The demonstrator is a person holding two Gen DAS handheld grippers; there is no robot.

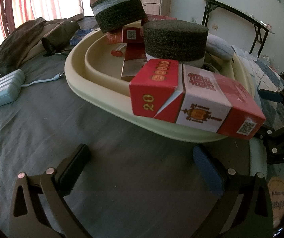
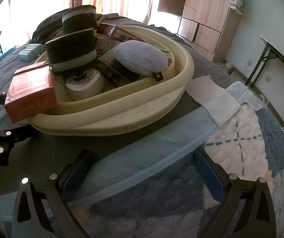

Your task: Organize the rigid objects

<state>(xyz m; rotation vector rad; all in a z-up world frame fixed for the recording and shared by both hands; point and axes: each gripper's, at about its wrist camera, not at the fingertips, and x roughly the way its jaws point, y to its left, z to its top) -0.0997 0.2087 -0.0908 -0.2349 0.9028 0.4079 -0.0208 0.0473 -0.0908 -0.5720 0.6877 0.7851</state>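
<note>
Crowded basin (image 1: 94,91), bare sheet (image 1: 82,130) (near side)

One cream basin (image 1: 94,91) sits on the bed. In or on the basin: two dark foam rolls (image 1: 175,39) (image 1: 118,10), one blue plush pad (image 2: 141,57), one white round case (image 2: 85,84), and at least three red boxes, the nearest (image 1: 195,97) lying over the basin's rim. Beside the basin: one pale-blue charger (image 1: 7,90) and one white cloth (image 2: 211,97).
</note>
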